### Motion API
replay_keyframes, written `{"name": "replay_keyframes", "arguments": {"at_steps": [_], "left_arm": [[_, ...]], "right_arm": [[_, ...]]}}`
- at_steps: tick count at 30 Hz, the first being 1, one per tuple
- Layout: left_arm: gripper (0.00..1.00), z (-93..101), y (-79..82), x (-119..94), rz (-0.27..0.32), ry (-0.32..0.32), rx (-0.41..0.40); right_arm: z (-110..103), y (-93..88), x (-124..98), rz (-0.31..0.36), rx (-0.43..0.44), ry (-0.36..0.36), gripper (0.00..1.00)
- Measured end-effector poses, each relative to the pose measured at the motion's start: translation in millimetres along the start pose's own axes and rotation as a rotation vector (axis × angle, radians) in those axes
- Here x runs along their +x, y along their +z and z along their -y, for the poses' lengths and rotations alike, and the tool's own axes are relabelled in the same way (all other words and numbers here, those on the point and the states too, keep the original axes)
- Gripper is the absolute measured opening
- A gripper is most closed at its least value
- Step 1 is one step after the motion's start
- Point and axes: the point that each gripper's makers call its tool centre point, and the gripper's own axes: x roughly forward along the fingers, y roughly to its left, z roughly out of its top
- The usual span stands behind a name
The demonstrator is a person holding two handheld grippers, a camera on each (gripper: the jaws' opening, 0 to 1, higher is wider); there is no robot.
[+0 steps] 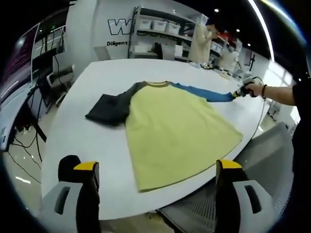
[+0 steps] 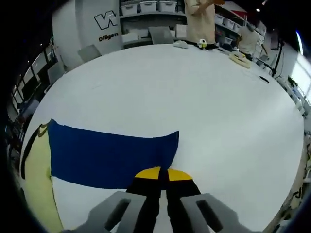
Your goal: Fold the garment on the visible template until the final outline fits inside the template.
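A shirt with a yellow body (image 1: 175,131) lies flat on the white table (image 1: 87,141). Its dark grey sleeve (image 1: 109,109) is bunched at the left. Its blue sleeve (image 1: 204,92) stretches out to the right, where my right gripper (image 1: 239,93) holds its end in a person's hand. In the right gripper view the jaws of my right gripper (image 2: 159,174) are pressed together on the cuff edge of the blue sleeve (image 2: 107,150), with the yellow body (image 2: 36,184) at the far left. My left gripper (image 1: 155,166) stands open at the near table edge, just short of the shirt's hem.
Shelves with white bins (image 1: 158,24) and a person (image 2: 199,19) stand beyond the table. Small items (image 2: 240,58) lie on the far right of the table (image 2: 194,97). Cables and stands (image 1: 34,97) are on the floor at left. A grey chair (image 1: 262,160) sits by the near right edge.
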Motion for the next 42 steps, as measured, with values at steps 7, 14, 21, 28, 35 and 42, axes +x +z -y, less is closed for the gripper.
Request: {"name": "replay_keyframes", "arguments": {"at_steps": [7, 14, 21, 28, 35, 42], "left_arm": [[0.99, -0.2, 4.6, 2, -0.013, -0.009, 0.024], [0.99, 2.1, 5.8, 4, -0.018, -0.027, 0.031], [0.99, 4.3, 6.9, 4, -0.015, -0.040, 0.037], [0.99, 5.1, 5.1, 2, -0.017, -0.040, 0.036], [0.99, 3.1, 3.0, 1, -0.018, -0.027, 0.034], [0.99, 5.7, 1.7, 1, -0.025, -0.036, 0.038]], "right_arm": [[-29, 11.2, -10, 0.035, 0.020, 0.066, 0.00], [-60, 19.7, -18, 0.052, -0.002, 0.130, 0.00], [-92, 24.2, -26, 0.050, -0.011, 0.195, 0.00], [-135, 26.1, -37, 0.041, -0.006, 0.295, 0.00], [-173, 32.8, -44, 0.031, 0.004, 0.393, 0.00], [-213, 30.6, -46, 0.010, -0.015, 0.450, 0.00]]}}
